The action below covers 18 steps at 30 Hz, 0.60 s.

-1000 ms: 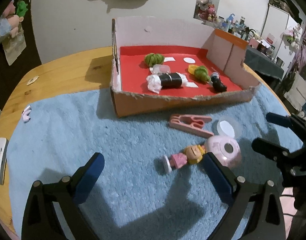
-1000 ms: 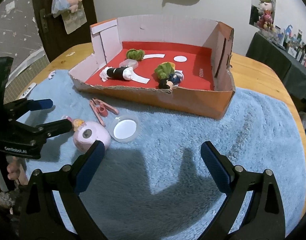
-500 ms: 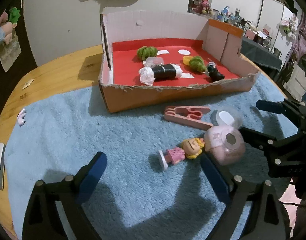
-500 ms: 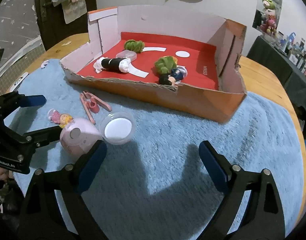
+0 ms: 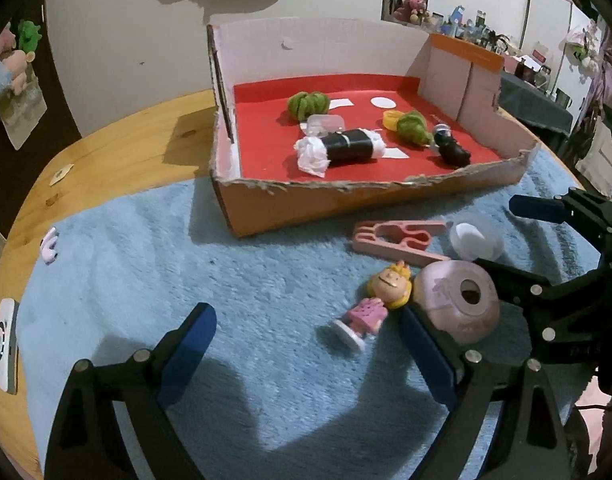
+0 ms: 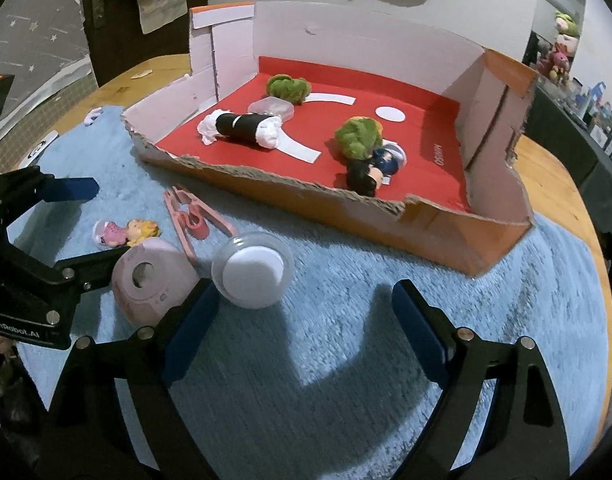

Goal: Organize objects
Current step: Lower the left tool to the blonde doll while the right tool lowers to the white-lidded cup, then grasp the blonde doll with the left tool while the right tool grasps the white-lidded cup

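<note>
A small doll in a pink dress [image 5: 370, 304] lies on the blue mat between the fingers of my open left gripper [image 5: 302, 320], close to the right one. Beside it sit a round pink toy [image 5: 458, 300], a pink clip [image 5: 398, 236] and a clear capsule with a white lid [image 6: 252, 276]. My right gripper [image 6: 306, 300] is closing, with the capsule just inside its left finger and the pads not pressing on it. The cardboard box [image 6: 386, 220] with a red floor holds green fuzzy balls, a black roll and a dark figure.
The blue fluffy mat [image 5: 146, 272] covers a round wooden table [image 5: 118, 148]. A white device [image 5: 4, 344] and a small pale clip [image 5: 50, 240] lie at the mat's left edge. The box's tall walls [image 5: 326, 48] rise behind the toys.
My right gripper has come in toward the capsule and the pink toy, and its jaws have narrowed. The left gripper has barely shifted.
</note>
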### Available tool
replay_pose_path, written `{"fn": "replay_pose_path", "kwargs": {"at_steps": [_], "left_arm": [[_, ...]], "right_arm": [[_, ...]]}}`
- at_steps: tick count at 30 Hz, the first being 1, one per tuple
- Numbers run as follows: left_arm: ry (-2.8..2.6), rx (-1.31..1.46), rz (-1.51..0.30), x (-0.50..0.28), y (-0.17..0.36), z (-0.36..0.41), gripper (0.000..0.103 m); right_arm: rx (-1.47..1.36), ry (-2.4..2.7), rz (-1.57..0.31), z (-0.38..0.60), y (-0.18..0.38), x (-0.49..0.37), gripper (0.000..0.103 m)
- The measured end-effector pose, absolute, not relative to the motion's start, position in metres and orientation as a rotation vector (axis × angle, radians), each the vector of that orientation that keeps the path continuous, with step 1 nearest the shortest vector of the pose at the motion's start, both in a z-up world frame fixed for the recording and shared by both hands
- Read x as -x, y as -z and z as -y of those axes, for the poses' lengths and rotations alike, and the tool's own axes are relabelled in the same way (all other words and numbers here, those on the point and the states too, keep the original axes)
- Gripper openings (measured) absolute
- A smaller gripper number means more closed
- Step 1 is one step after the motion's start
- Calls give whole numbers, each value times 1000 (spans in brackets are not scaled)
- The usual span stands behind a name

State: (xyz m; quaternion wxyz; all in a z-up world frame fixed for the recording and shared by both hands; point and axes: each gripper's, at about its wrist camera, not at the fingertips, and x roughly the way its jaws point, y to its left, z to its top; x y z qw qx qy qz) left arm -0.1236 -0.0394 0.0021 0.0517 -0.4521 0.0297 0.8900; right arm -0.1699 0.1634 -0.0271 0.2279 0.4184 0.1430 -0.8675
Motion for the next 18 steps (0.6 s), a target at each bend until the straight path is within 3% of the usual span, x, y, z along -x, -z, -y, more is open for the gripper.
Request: {"fn": "replay_pose_path", "kwargs": {"at_steps": [3,6,11,18], "left_arm": [[-2704,1382,-90,127,-1,42,94],[-2696,1374,-91,128,-3,42,85],[-2680,1335,-121,128,-5,33,65],[-2656,1284,-125,120,-7,26,36]], "right_arm": [[-1150,2371,-389,-159,28,172,77],[-1141,2364,-389,-156,28,173,68],[-1126,2340,-382,-151,27,171,47],[-1123,2333,-371,-150,27,168,39]]}}
